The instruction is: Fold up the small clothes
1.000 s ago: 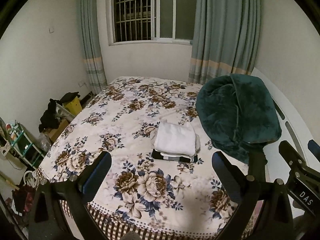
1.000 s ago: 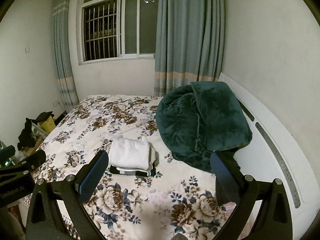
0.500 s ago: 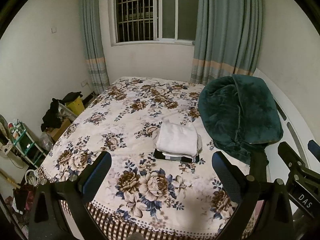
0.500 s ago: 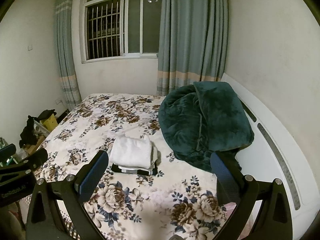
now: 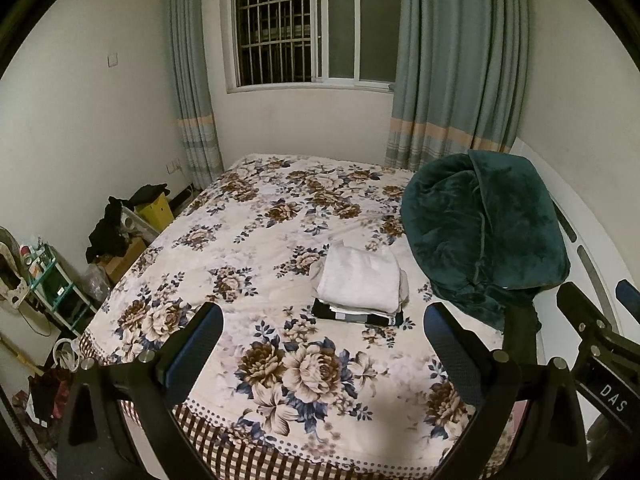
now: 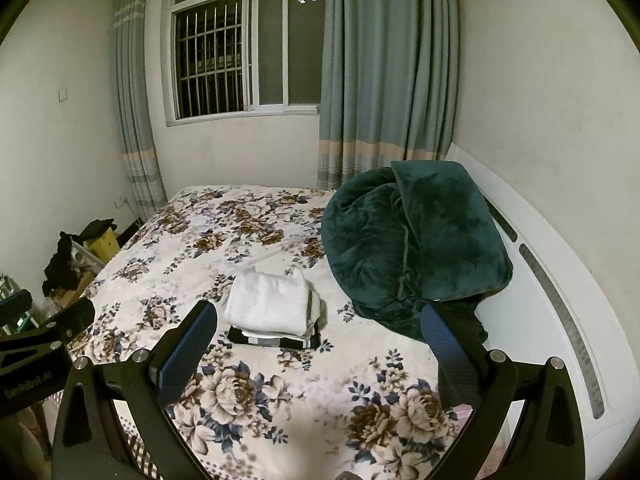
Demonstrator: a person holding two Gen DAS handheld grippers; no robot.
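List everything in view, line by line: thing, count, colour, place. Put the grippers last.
stack of folded clothes: one stack, white piece on top, black and grey pieces below, middle of the bed.
bed cover: one, cream with brown and blue flowers, checked hem, spread over the bed.
blanket: one, dark green plush, bundled on the bed's right side against the headboard.
headboard: one, white with grey slots, along the right wall.
curtains: two, blue-grey with a peach band, either side of the window.
window: one, white frame, barred on the left half, back wall.
yellow box: one, floor left of the bed, dark clothing draped by it.
shelf rack: one, teal, left edge.
left gripper: one, black with blue pads, open, empty.
right gripper: one, black with blue pads, open, empty.
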